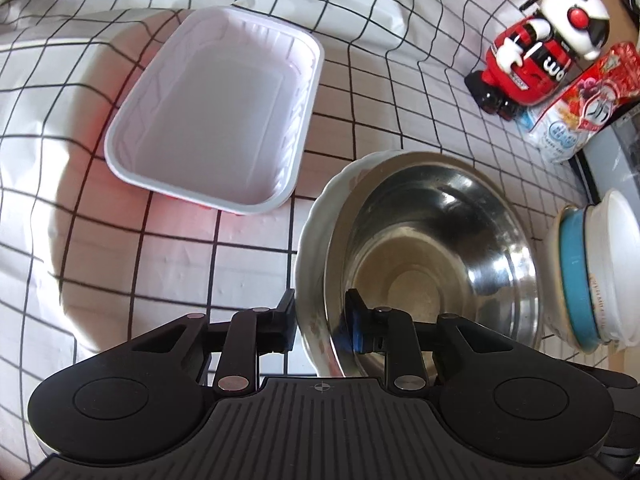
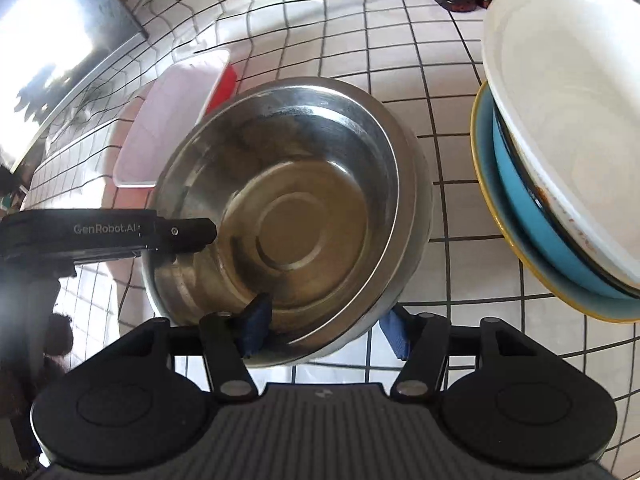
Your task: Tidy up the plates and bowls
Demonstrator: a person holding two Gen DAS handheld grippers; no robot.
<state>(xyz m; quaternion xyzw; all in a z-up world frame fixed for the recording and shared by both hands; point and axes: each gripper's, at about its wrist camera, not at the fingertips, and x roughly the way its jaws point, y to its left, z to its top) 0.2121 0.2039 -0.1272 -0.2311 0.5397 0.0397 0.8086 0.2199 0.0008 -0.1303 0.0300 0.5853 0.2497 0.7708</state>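
On the counter (image 1: 248,252), both grippers, left (image 1: 320,320) and right (image 2: 324,332), clamp the nested steel bowl (image 2: 288,200); white tray (image 1: 216,112) remains unstacked beside the plate stack (image 2: 560,184).

White tablecloth (image 1: 248,252) with a black grid covers the table; bright light casts soft shadows. A dark glossy panel (image 2: 60,64) reflects glare at upper left.

Toy robot (image 1: 540,44); snack packet (image 1: 584,96); checked cloth (image 1: 180,260)

"GenRobot.AI" on left tongs (image 2: 200,236).
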